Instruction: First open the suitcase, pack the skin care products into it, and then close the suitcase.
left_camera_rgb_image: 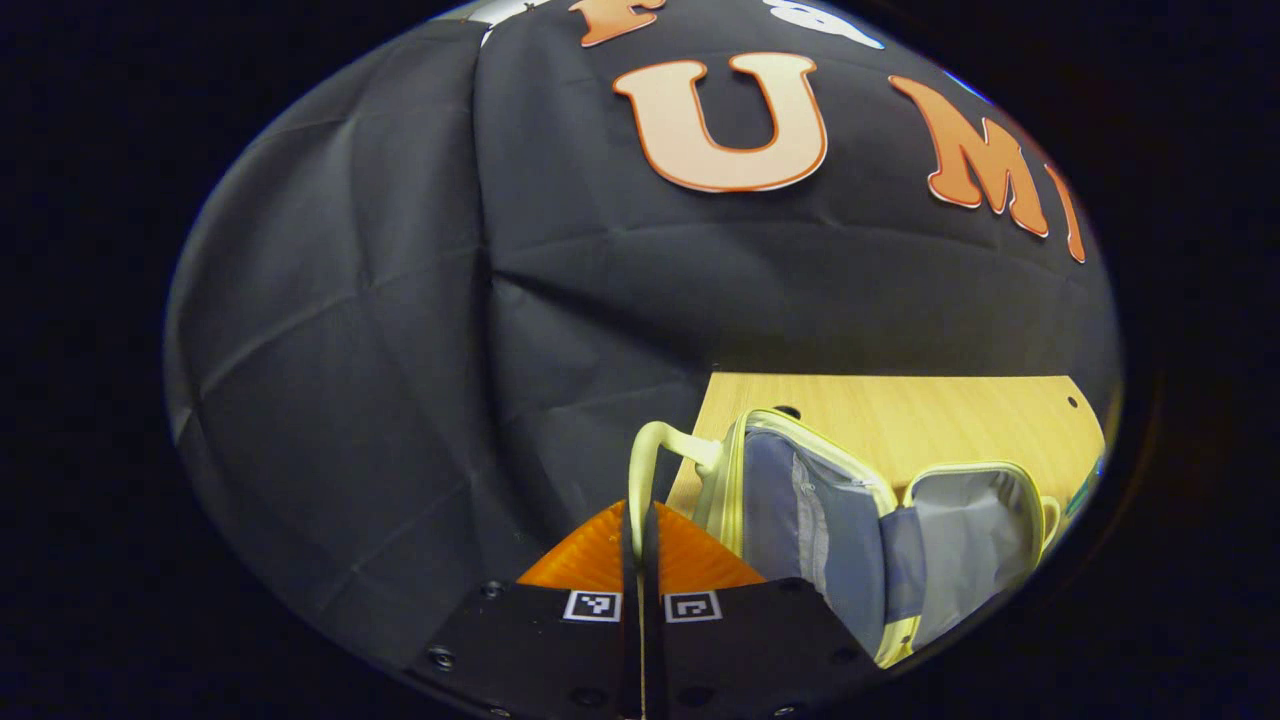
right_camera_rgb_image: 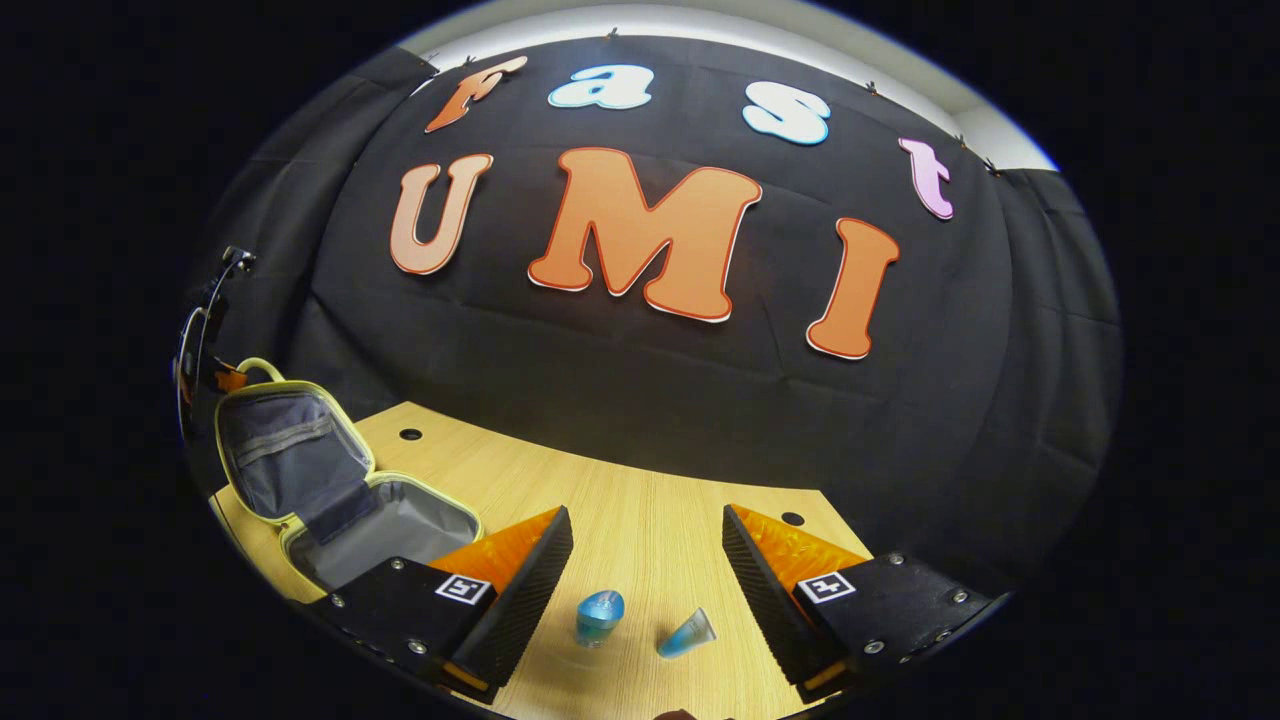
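Currently the suitcase (left_camera_rgb_image: 850,520) handle (left_camera_rgb_image: 650,450) is pinched by the closed left gripper (left_camera_rgb_image: 640,530), while the right gripper (right_camera_rgb_image: 645,560) is held wide open above two blue bottles (right_camera_rgb_image: 600,615).

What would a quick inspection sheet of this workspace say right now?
Surface: wooden table, round holes near its back edge.
Job's things: suitcase open, lid raised; two small blue skin care bottles on the table, outside it.
Clutter: nothing seen.
Grippers: left tool shut on the suitcase handle; right tool open above the bottles.
Cables: nothing seen.
Surroundings: black cloth wall.
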Demonstrator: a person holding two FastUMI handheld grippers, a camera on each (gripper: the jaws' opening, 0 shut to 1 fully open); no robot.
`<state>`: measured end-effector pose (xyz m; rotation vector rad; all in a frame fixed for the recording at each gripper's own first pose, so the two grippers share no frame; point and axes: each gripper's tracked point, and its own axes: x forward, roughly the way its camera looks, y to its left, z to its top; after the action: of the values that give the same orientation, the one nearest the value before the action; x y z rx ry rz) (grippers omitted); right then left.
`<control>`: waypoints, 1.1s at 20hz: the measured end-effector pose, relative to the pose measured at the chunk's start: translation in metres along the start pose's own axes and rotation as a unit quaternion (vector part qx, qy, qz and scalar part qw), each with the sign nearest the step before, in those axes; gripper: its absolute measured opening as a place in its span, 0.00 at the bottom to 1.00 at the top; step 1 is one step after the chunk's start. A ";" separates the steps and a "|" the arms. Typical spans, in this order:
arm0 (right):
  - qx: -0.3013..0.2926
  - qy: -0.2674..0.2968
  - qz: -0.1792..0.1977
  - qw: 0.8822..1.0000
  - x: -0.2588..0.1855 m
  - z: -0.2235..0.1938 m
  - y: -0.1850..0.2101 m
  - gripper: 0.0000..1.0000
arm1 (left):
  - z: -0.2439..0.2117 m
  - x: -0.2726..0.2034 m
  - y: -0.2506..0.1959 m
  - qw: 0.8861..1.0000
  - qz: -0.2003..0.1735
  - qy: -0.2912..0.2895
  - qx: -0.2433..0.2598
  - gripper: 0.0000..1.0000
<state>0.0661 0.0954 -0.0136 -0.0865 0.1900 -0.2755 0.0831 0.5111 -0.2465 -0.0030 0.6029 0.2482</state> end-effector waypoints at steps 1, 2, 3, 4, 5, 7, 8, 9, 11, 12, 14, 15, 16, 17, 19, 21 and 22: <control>-0.001 0.003 -0.001 1.000 0.000 -0.002 0.001 0.95 | -0.009 0.006 0.004 1.000 0.002 0.006 -0.002 0.01; -0.002 0.006 -0.001 1.000 -0.001 -0.003 0.002 0.96 | -0.018 0.011 0.010 1.000 0.005 0.016 -0.007 0.01; -0.002 0.008 -0.001 1.000 -0.001 -0.003 0.002 0.96 | -0.028 0.016 0.013 1.000 0.008 0.026 -0.013 0.01; -0.002 0.010 -0.003 1.000 -0.001 -0.004 0.003 0.96 | -0.036 0.022 0.015 0.999 0.009 0.034 -0.023 0.01; -0.002 0.012 -0.003 1.000 0.000 -0.006 0.003 0.95 | -0.043 0.026 0.016 0.999 0.014 0.041 -0.032 0.01; 0.001 0.014 -0.003 1.000 0.000 -0.007 0.005 0.95 | -0.056 0.028 0.029 0.997 0.046 0.057 -0.021 0.10; 0.001 0.015 -0.002 1.000 -0.001 -0.006 0.007 0.95 | -0.057 0.028 0.032 0.996 0.063 0.059 -0.021 0.13; 0.000 0.016 -0.001 1.000 -0.002 -0.008 0.007 0.95 | -0.056 0.034 0.026 0.996 0.062 0.052 -0.023 0.17; 0.000 0.017 0.002 1.000 -0.002 -0.010 0.006 0.96 | -0.040 0.025 0.024 0.997 0.061 0.031 -0.024 0.16; 0.000 0.018 0.006 1.000 -0.001 -0.011 0.006 0.96 | -0.031 0.019 0.022 0.998 0.060 0.019 -0.020 0.18; 0.001 0.015 0.010 1.000 0.000 -0.011 0.002 0.96 | -0.018 0.013 0.009 0.998 0.053 -0.004 -0.014 0.41; 0.001 0.014 0.011 1.000 0.002 -0.012 0.001 0.96 | -0.008 0.005 0.000 0.998 0.051 -0.016 -0.012 0.48; 0.002 0.016 0.011 1.000 0.004 -0.013 -0.003 0.96 | 0.003 -0.003 -0.007 0.998 0.051 -0.029 -0.012 0.58; 0.007 0.016 0.014 1.000 0.006 -0.015 -0.006 0.96 | 0.013 -0.011 -0.016 0.998 0.049 -0.045 -0.015 0.68; 0.014 0.018 0.020 1.000 0.008 -0.018 -0.009 0.96 | 0.028 -0.028 -0.036 0.997 0.041 -0.067 -0.015 0.84; 0.013 0.011 0.025 1.000 0.009 -0.017 -0.015 0.96 | 0.044 -0.046 -0.058 0.996 0.030 -0.087 -0.013 0.91; 0.010 0.010 0.028 1.000 0.009 -0.020 -0.016 0.96 | 0.051 -0.054 -0.074 0.995 0.020 -0.098 -0.013 0.93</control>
<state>0.0667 0.0761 -0.0330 -0.0589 0.2085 -0.2215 0.0855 0.4309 -0.1790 0.0083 0.4054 0.2907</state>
